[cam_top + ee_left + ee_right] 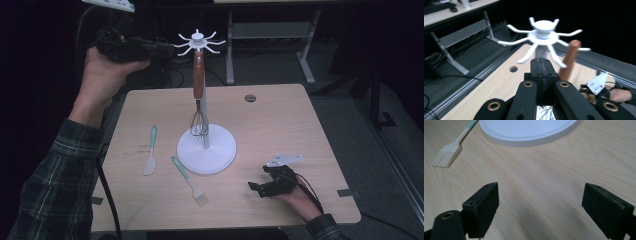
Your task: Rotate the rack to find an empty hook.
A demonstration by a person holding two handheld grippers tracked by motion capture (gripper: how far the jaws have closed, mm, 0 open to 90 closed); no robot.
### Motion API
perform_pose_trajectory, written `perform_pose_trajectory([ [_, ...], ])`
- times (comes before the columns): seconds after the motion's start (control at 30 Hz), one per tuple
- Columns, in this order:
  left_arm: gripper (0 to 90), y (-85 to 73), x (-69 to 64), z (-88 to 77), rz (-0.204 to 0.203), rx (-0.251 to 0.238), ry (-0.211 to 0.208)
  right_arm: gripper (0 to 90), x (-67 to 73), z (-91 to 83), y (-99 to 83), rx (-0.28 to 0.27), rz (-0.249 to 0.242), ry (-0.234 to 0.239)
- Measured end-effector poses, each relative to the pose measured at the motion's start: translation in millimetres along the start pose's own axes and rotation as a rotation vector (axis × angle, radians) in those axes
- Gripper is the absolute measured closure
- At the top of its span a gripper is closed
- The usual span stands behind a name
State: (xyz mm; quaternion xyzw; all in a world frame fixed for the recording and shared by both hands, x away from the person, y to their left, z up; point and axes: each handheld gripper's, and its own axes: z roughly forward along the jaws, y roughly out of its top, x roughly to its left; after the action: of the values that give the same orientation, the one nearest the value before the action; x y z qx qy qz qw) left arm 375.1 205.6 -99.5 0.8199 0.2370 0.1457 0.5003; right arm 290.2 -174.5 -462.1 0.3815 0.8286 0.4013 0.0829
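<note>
A white utensil stand rises from the middle of the table, with a ring of hooks at its top. A whisk with a brown wooden handle hangs from one hook, its wires down by the pole. My left gripper is held high, just left of the hooks, and is shut with nothing between its jaws. The whisk handle shows just beyond it. My right gripper rests on the table at the front right, open and empty, facing the stand's base.
A teal-handled spatula lies left of the base, and a teal-handled pastry brush lies in front of it. A round cable hole sits near the table's far edge. Another desk's metal frame stands behind.
</note>
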Motion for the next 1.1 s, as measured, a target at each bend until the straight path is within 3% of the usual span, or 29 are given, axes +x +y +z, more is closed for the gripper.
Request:
perform_pose_trajectory([
  [0.23,90.0,4.6,-19.5,-0.1,0.032,-0.011,-0.044,14.3,1.0,0.9,-0.1,0.002,-0.005,-0.004],
  [0.4,90.0,7.3,-26.7,10.0,0.047,0.008,-0.043,14.3,0.8,0.8,-0.1,0.006,-0.002,0.0],
  [0.6,90.0,6.0,-19.3,13.2,0.03,0.01,-0.013,14.3,-0.1,0.1,-0.4,-0.001,0.006,-0.002],
  [0.9,90.0,0.4,2.7,9.1,-0.009,0.0,0.044,14.3,0.6,0.9,-0.5,0.005,0.005,-0.005],
  [1.1,90.0,-1.1,8.2,7.0,-0.017,-0.008,0.048,14.3,-0.1,1.5,-0.9,0.008,0.003,-0.008],
])
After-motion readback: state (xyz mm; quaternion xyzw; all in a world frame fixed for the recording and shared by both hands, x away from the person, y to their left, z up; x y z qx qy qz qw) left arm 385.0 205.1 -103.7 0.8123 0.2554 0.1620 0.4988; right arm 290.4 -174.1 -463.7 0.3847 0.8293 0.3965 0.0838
